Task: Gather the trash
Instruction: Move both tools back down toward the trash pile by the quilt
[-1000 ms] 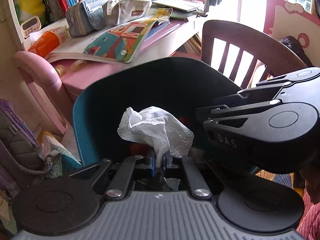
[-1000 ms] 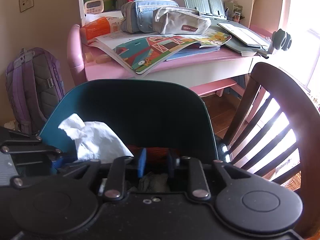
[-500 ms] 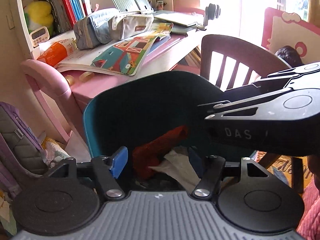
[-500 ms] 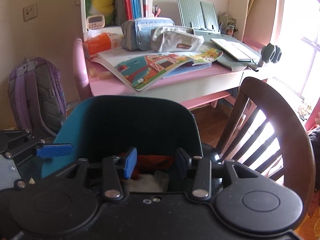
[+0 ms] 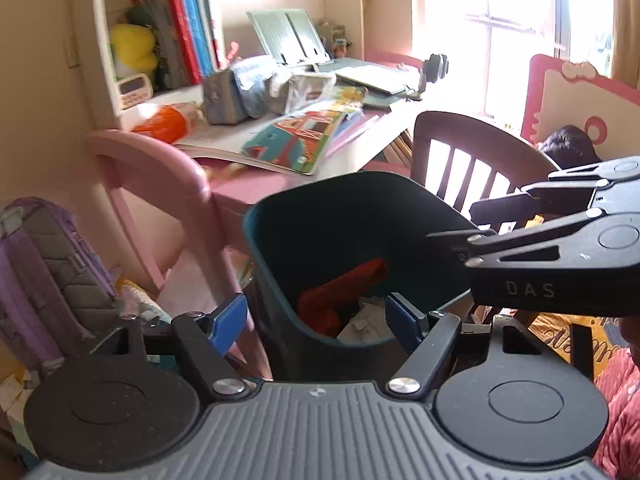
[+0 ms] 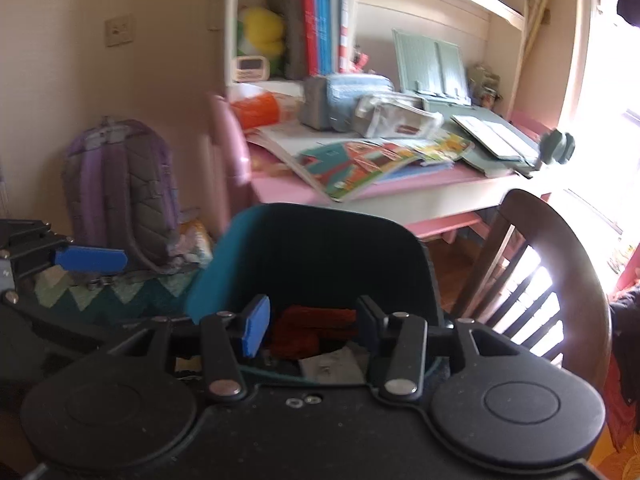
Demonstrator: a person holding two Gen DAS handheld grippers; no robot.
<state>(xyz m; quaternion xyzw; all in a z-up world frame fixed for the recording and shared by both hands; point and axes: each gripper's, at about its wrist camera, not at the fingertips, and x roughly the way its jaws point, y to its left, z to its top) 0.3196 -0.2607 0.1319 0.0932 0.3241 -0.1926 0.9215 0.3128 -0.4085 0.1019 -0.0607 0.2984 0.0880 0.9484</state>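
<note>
Both grippers have let go since the earlier frame: the white tissue the left gripper [image 5: 314, 320] pinched now lies in the teal bin [image 5: 280, 216]. Its jaws are opening wide with nothing between them; the right gripper [image 6: 310, 330] is also opening, empty. Best to draw both clear of the rim before reaching for more trash. Inside the bin lie a red scrap [image 5: 340, 292] and crumpled white paper [image 5: 366, 316], near the pink worktop [image 5: 240, 192].

Child's study room in a home: pink table [image 6: 400, 192] with picture books [image 6: 372, 164], bookshelf [image 6: 320, 20], purple backpack [image 6: 120, 184], wooden chair [image 6: 560, 260].
</note>
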